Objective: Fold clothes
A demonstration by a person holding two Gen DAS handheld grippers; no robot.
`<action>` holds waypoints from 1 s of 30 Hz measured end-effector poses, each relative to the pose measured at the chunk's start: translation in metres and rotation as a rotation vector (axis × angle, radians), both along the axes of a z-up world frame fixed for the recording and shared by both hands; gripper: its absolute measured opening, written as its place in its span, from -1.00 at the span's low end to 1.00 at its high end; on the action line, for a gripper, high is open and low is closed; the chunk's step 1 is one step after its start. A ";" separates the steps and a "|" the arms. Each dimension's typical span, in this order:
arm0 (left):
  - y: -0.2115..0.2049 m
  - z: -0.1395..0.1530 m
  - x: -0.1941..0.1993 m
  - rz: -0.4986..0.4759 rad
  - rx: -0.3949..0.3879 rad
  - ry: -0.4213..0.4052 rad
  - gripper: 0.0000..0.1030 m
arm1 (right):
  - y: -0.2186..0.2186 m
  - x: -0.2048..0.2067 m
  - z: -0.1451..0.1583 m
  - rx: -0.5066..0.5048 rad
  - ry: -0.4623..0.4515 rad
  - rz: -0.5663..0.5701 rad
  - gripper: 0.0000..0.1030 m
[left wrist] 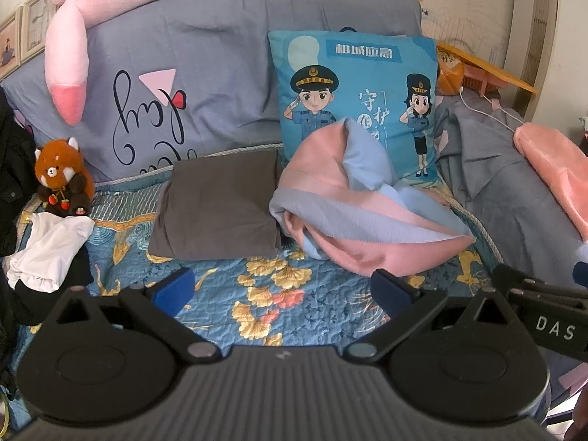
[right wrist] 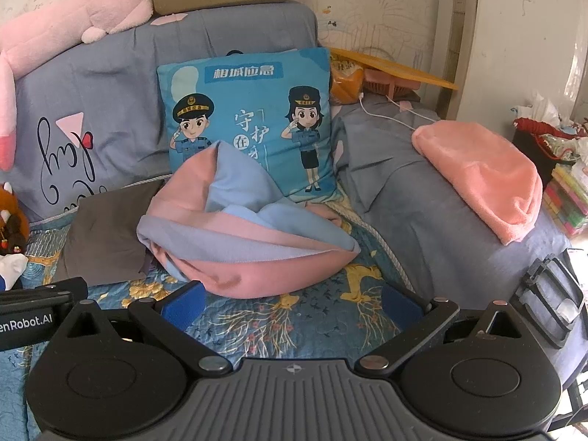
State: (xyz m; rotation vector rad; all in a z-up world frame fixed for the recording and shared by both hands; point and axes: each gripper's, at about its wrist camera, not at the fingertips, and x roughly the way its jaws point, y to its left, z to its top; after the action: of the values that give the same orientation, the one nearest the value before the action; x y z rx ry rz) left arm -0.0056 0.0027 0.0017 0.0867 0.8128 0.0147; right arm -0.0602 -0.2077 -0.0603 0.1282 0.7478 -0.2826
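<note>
- On the bed's flowered quilt [left wrist: 279, 294], a crumpled pink-and-blue garment [left wrist: 352, 217] lies against the cartoon cushion [left wrist: 352, 88], just beside one folded grey piece [left wrist: 217, 209].
- Left claw [left wrist: 283, 290] and right claw [right wrist: 294, 299] both hover with fingers apart, holding nothing.
- Likely best: pinch two far-apart edges of the garment, draw it flat on the bare quilt, then fold.
- Count: one crumpled garment, one folded, one white heap [left wrist: 47, 253], two claws.

Scribbled wall [right wrist: 386, 11] behind quilted bed [right wrist: 257, 327]

pink-and-blue striped garment [right wrist: 242, 242], grey folded cloth [left wrist: 217, 209], blue floral quilt [left wrist: 279, 294]
</note>
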 end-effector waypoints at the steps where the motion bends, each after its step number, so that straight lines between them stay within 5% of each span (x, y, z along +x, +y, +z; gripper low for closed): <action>1: 0.000 0.000 0.000 0.000 0.002 0.001 0.99 | 0.000 0.000 0.000 0.000 0.001 0.000 1.00; 30: -0.001 -0.005 0.002 -0.007 0.011 0.017 0.99 | 0.001 0.000 0.000 -0.010 0.004 0.004 1.00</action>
State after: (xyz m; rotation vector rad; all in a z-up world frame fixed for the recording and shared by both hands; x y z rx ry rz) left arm -0.0037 0.0017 -0.0033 0.1006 0.8292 0.0122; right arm -0.0600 -0.2066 -0.0599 0.1165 0.7506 -0.2831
